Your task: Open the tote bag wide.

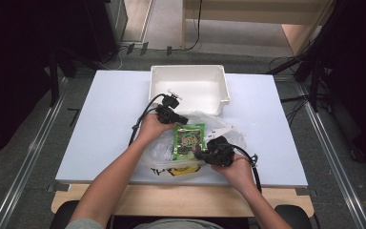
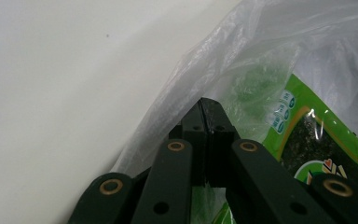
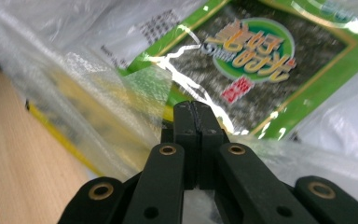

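White table (image 1: 100, 138), far side: one empty white tub (image 1: 189, 86). Near centre: clear plastic bag (image 1: 219, 125) holding a green seaweed packet (image 1: 189, 139). I see my left gripper (image 1: 185, 119) and right gripper (image 1: 196, 154) fully closed, each pinching the bag's film.

A green seaweed packet (image 1: 189, 139) lay on a clear plastic bag (image 1: 219, 125) on the white bench (image 1: 109, 129) — left claw (image 1: 180, 119) and right claw (image 1: 201, 153) at its edges, white tub (image 1: 189, 72) behind.

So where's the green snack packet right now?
In the high view, the green snack packet lies inside the clear plastic bag, between both grippers, just in front of the white bin.
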`<state>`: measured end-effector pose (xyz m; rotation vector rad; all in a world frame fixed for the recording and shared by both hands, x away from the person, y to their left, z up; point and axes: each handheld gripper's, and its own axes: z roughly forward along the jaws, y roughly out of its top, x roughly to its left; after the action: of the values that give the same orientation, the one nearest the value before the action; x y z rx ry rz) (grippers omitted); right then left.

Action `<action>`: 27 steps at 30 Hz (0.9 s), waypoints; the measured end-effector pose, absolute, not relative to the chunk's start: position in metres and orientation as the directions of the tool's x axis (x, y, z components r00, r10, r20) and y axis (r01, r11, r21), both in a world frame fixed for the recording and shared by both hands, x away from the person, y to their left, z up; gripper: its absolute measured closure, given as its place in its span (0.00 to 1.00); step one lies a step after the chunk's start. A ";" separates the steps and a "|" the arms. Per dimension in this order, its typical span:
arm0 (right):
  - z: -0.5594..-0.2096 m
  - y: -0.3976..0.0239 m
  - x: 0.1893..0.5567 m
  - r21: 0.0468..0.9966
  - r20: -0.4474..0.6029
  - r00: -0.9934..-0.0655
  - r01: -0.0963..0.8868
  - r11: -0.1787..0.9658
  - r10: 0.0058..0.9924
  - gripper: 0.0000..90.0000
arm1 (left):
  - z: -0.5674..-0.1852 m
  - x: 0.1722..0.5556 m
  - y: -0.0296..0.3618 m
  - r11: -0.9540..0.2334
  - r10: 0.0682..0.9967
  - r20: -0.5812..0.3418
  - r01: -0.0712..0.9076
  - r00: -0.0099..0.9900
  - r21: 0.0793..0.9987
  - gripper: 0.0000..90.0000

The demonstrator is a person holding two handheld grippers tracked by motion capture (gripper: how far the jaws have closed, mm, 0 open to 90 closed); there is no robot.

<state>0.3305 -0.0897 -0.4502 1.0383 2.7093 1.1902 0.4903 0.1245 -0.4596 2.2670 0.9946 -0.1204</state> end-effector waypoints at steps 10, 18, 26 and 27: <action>-0.462 -0.097 0.306 0.646 0.250 -0.778 0.577 0.499 0.576 1.00 | -0.459 0.490 0.124 -0.507 0.627 -0.313 0.679 0.713 0.530 0.99; -0.472 -0.106 0.288 0.627 0.263 -0.780 0.585 0.513 0.568 1.00 | -0.459 0.489 0.123 -0.506 0.631 -0.305 0.676 0.713 0.535 1.00; -0.474 -0.118 0.271 0.628 0.284 -0.781 0.590 0.507 0.557 1.00 | -0.460 0.489 0.123 -0.500 0.634 -0.306 0.679 0.710 0.537 1.00; -0.475 -0.119 0.269 0.625 0.286 -0.783 0.590 0.511 0.553 1.00 | -0.460 0.489 0.124 -0.500 0.634 -0.310 0.681 0.709 0.536 1.00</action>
<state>0.2693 -0.1190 -0.4748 1.0498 2.7740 1.1790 0.4893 0.1236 -0.4597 2.2680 0.9955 -0.0945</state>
